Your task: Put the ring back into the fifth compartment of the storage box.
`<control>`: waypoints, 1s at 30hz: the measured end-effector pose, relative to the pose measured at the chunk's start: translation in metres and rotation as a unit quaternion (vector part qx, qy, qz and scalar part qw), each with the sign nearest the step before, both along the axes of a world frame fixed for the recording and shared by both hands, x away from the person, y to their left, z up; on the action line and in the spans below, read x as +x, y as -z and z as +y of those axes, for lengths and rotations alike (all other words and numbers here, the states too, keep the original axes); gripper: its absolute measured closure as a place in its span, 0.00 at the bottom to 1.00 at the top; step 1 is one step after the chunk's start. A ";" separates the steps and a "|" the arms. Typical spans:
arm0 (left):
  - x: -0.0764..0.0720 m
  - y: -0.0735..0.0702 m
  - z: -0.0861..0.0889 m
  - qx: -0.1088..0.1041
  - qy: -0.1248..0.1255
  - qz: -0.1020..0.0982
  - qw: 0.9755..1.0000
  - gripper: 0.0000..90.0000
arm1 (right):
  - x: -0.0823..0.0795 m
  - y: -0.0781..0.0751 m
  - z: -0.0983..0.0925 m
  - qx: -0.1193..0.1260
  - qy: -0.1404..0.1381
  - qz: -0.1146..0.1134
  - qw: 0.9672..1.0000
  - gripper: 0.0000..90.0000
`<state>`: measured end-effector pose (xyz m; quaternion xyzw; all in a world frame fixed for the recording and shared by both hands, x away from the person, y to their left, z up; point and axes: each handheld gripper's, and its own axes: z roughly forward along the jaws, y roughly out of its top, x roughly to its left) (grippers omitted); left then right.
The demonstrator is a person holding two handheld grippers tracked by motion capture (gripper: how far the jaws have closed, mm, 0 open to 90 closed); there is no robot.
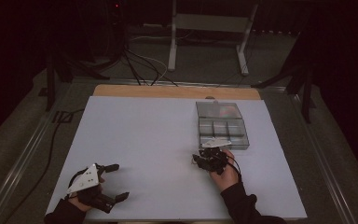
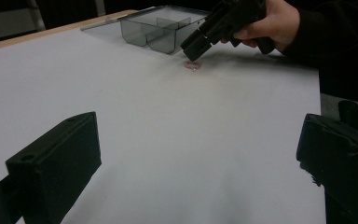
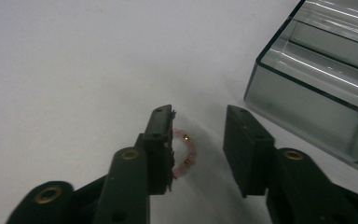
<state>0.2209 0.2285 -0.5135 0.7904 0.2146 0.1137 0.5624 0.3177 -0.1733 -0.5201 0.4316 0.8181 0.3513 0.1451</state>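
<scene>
On the white table (image 1: 135, 154) – dark room – one pink bracelet (image 3: 186, 153) is straddled by the open right gripper (image 3: 198, 144), one box (image 1: 222, 125) near; left gripper (image 1: 112, 182) is held open.

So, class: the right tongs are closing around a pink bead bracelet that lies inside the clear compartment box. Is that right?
Not quite. The pink bead bracelet lies on the white table, beside the clear compartment box, not inside it. The right gripper view shows it between the right tongs, as stated.
</scene>
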 end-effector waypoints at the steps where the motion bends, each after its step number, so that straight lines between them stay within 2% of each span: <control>1: 0.000 0.000 0.000 0.000 0.000 0.000 1.000 0.01 | 0.000 0.000 0.000 -0.002 0.000 -0.001 1.000 0.73; 8: 0.000 0.000 0.000 0.000 0.001 0.000 1.000 0.01 | 0.002 0.002 0.005 -0.014 0.000 0.001 1.000 0.83; 15: 0.000 0.000 0.000 0.000 0.001 0.000 1.000 0.01 | 0.001 0.004 0.008 -0.029 0.000 -0.001 1.000 0.86; 21: 0.000 0.000 0.000 0.000 0.001 0.000 1.000 0.01 | -0.002 0.004 0.013 -0.049 -0.008 -0.016 0.999 0.93; 30: 0.000 0.000 -0.001 0.000 0.001 0.001 1.000 0.01 | 0.000 0.003 0.014 -0.046 -0.003 -0.001 0.999 0.96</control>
